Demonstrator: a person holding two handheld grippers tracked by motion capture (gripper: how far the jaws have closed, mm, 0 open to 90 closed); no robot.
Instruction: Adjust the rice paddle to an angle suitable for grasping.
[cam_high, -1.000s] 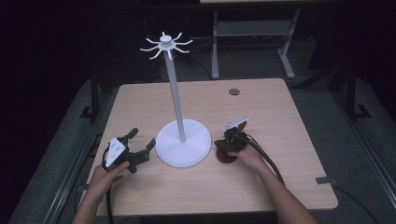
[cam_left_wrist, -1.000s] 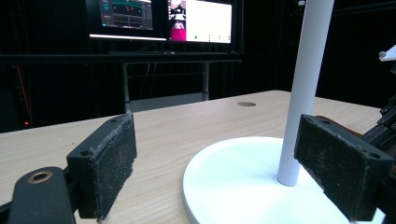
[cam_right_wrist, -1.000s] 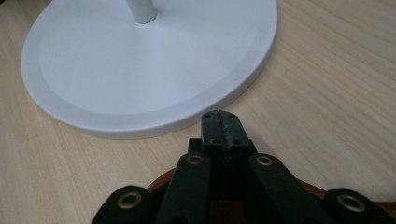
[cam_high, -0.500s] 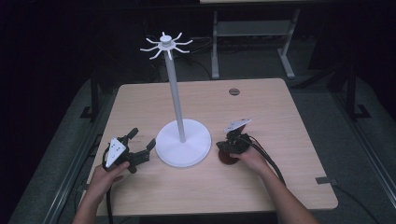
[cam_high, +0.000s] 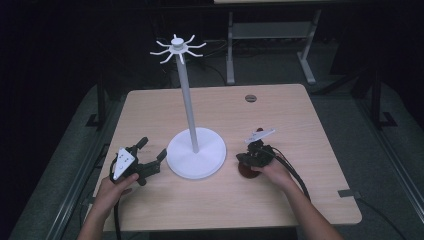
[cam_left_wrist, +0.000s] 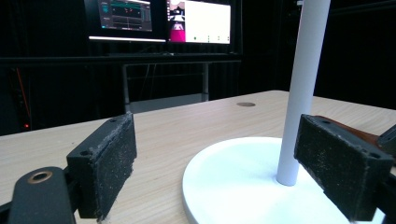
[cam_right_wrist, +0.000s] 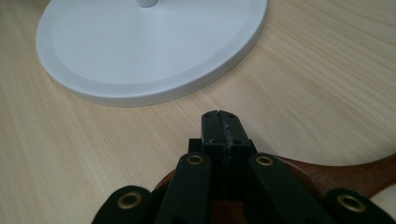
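Observation:
A white stand rises from a round base (cam_high: 196, 152) at the table's middle; its thin pole (cam_high: 186, 95) ends in a ring of hooks (cam_high: 176, 49). My left gripper (cam_high: 152, 148) lies low just left of the base, open, with nothing between its pads (cam_left_wrist: 109, 163); the base (cam_left_wrist: 233, 172) and pole (cam_left_wrist: 303, 70) stand ahead of it. My right gripper (cam_high: 240, 159) is right of the base, tilted down, its jaws shut together (cam_right_wrist: 220, 122). A dark red-brown wooden piece (cam_high: 246, 172) lies under it (cam_right_wrist: 299, 172); the gripper hides most of its shape.
The light wooden table (cam_high: 210, 107) has a round cable grommet (cam_high: 250, 98) near its far edge. A metal frame (cam_high: 270, 35) stands on the dark floor behind. Lit monitors (cam_left_wrist: 159, 18) glow beyond the table. Cables trail from both grippers toward the near edge.
The right gripper has edged slightly to the right and tipped a little. The left gripper has stayed put and open.

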